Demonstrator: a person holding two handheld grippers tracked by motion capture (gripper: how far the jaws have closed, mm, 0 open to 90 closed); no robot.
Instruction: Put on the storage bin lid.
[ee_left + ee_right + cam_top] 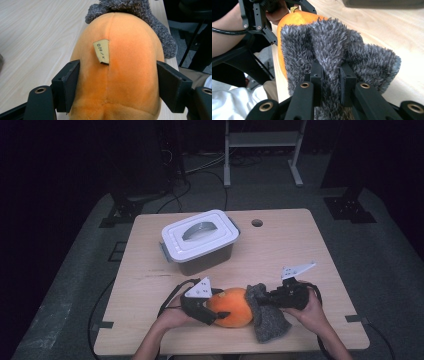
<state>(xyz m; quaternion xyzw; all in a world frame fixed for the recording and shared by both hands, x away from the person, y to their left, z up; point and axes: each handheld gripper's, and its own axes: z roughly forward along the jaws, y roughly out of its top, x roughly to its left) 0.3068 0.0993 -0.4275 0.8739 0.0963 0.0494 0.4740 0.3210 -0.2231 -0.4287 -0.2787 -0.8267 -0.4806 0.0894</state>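
Near the tabletop's front edge, the orange plush toy [231,307] lies with its long axis running left to right, the left gripper [216,309] clamped across its left end with jaws set wide. Against its right end, the right gripper [261,301] pinches a fold of the grey fuzzy cloth [268,316], jaws nearly together. Behind, well apart, a lidded white box [200,241] blocks nothing.

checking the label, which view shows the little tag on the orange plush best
The left gripper view: the tag faces the camera on the orange plush, its print visible. The high view shows the plush too small for the tag; the right gripper view shows an orange edge behind the grey cloth.
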